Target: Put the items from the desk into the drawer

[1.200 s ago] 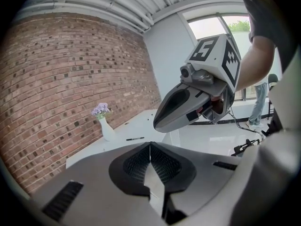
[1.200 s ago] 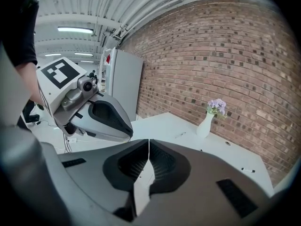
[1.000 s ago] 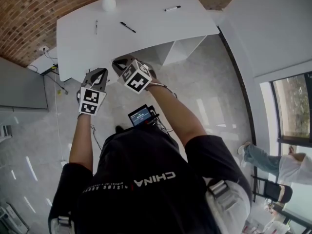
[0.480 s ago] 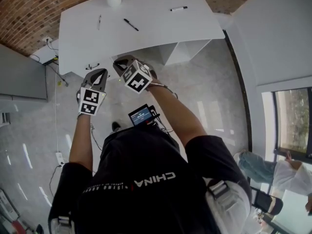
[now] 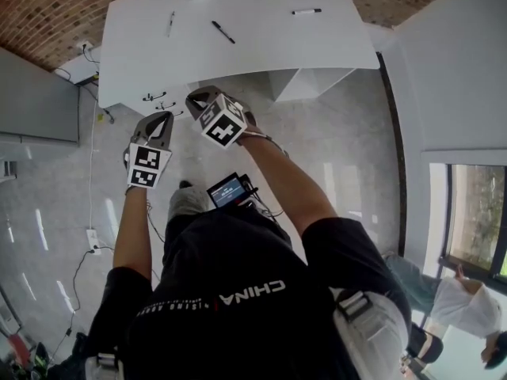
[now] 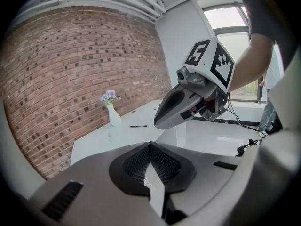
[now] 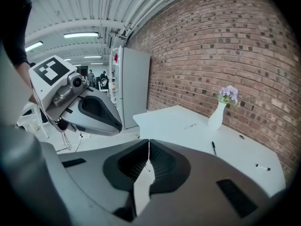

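Nothing is stowed yet, as I judge it. At 10 o'clock in the head view, the left gripper [image 5: 164,117] is clenched on nothing, short of the white desk [image 5: 261,54]. At 12 o'clock on the desk lies a thin silver pen [image 5: 170,24]. The right gripper [image 5: 195,100], just below, is pinched empty too. A black pen [image 5: 223,32] and, at 1 o'clock, a white black-capped marker [image 5: 306,11] remain. No drawer shows open. Since a second ago the desk has slid toward the top edge, while both grippers kept their places.
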The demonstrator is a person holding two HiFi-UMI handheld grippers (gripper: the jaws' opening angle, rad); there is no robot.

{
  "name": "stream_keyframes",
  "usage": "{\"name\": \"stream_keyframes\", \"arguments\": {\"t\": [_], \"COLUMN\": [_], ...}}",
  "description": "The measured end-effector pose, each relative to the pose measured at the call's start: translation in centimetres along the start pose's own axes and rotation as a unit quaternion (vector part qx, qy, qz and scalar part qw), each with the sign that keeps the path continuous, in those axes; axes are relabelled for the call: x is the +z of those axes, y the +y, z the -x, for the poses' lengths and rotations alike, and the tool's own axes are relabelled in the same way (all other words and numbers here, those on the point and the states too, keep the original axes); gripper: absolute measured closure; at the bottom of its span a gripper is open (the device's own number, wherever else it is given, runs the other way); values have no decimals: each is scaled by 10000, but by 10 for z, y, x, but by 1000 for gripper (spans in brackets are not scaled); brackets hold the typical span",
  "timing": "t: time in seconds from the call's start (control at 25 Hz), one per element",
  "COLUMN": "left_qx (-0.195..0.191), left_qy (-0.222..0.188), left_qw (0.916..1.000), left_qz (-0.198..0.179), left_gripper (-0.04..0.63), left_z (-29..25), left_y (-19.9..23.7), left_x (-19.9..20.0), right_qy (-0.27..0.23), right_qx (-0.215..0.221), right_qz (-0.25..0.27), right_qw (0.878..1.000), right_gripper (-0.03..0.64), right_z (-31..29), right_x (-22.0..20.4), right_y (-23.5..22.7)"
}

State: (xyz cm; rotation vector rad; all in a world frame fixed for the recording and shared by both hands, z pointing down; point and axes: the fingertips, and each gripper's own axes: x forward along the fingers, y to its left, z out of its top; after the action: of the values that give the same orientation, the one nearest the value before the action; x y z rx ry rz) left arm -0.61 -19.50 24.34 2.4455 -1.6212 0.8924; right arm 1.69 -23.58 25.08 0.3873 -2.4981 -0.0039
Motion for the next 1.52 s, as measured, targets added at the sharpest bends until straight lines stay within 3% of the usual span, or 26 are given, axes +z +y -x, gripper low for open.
{"name": "stream_keyframes", "arguments": {"t": [0.16,0.52,0.8,0.92,1.08,1.52], "left_qx": [-145,-628,-740,-745,-865,-956], "left_qy": [13,-46,-92,-98,-94,-125], "left_qw": [9999,9979,9968,9964,9950,9932], "left_qz": [49,120,282,389,483,652], "left_gripper": [583,583,581,581,582,581], "left_z": [-16,-101,-165,-185,-208,-240], "left_y": [30,141,209,227,245,279], "left_x": [-16,-31,-45,-54,-67,-85], "right_qy": [113,269,451,565,639,1054], "right_qx": [-198,-890,-1065,-1108,-1136,-1582], "right_qz": [-150,-981,-1438,-1611,-1797,-2350], "right_qw": [9996,9908,9828,9791,9751,9532], "right_gripper": [601,600,598,597,521,512], "right_z": [-41,-163,-252,-284,-324,-389], "right_x": [11,46,40,34,32,26], "right_y": [-18,-116,-182,-202,-224,-273]}}
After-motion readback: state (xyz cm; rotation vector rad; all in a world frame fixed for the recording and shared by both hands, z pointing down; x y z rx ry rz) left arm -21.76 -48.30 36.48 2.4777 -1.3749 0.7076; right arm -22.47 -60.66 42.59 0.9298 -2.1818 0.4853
